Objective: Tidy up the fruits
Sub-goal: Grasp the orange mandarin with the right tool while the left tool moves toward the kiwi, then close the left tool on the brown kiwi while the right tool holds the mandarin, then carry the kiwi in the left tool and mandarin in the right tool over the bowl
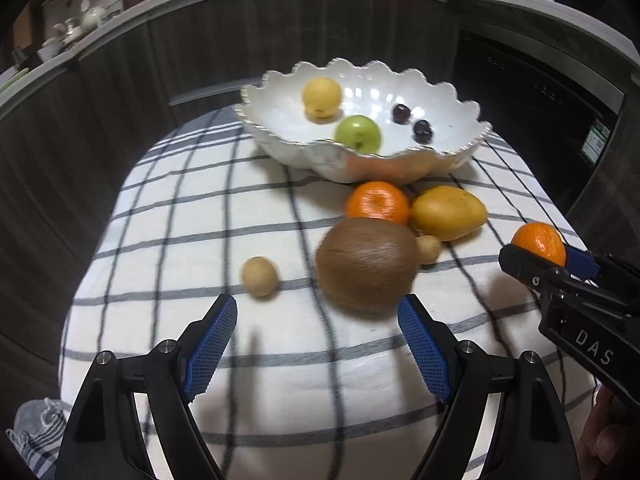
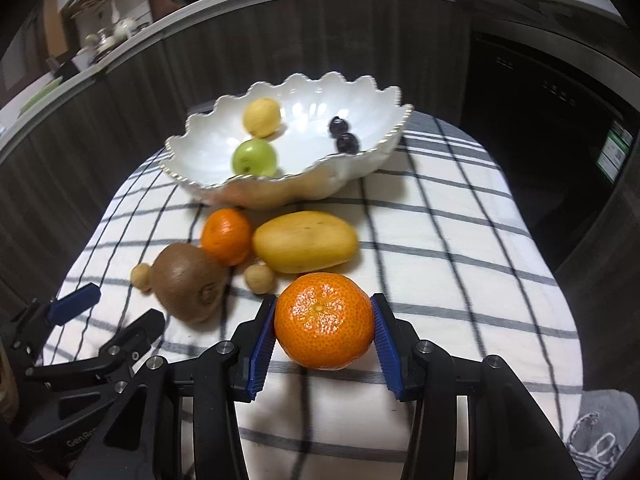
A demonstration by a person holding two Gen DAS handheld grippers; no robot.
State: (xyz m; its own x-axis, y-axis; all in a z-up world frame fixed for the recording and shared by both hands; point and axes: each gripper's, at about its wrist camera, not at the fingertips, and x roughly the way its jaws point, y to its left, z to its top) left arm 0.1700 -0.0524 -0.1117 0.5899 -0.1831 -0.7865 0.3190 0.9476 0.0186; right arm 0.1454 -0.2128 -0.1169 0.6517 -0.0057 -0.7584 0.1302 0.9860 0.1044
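A white scalloped bowl (image 1: 288, 148) (image 2: 200, 152) at the table's far side holds a yellow fruit (image 1: 321, 97), a green apple (image 1: 357, 133) and two dark plums (image 1: 412, 122). On the checked cloth in front of it lie a tangerine (image 1: 378, 203) (image 2: 226, 235), a mango (image 1: 448, 212) (image 2: 306, 242), a kiwi (image 1: 367, 264) (image 2: 188, 280) and two small tan fruits (image 1: 259, 276) (image 1: 429, 249). My left gripper (image 1: 316, 344) is open and empty, just short of the kiwi. My right gripper (image 2: 324, 334) is shut on a second tangerine (image 2: 325, 320) (image 1: 540, 242).
The table is small and covered by a white cloth with dark stripes (image 1: 180, 220). A dark wood-panelled counter (image 1: 200, 32) curves behind it, with a dark appliance (image 2: 540, 120) at the right. A grey cloth (image 2: 600, 432) shows below the table edge.
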